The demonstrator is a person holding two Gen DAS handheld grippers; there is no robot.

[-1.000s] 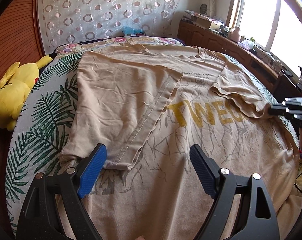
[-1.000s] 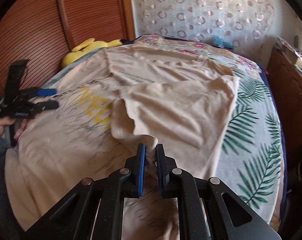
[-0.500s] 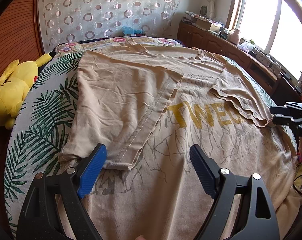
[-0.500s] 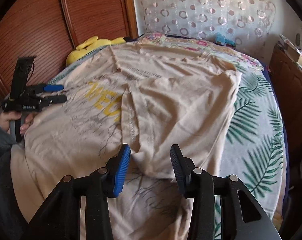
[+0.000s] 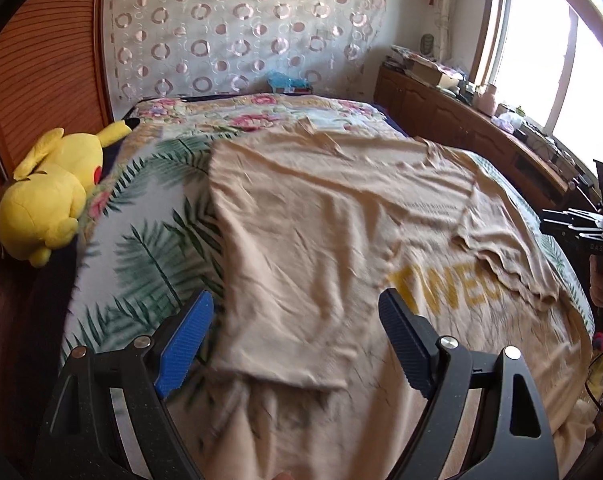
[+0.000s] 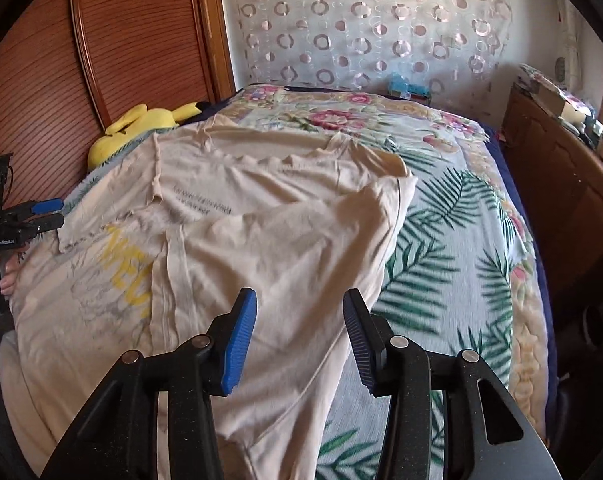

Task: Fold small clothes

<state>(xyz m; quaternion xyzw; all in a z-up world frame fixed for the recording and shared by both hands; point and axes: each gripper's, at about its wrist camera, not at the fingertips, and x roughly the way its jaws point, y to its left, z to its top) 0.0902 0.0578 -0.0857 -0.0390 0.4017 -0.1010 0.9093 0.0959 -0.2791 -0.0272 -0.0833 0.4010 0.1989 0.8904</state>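
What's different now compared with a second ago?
The right gripper let go of the folded side flap of the beige T-shirt; its jaws are opening, empty, and it has pulled back. The left gripper also drew back, jaws wide as before. The shirt and yellow plush toy stayed put.

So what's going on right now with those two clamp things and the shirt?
Left gripper open, holding nothing. Right gripper opening, nothing between its pads. Beige T-shirt flat on the bed, both sides folded inward. Nothing in the way.
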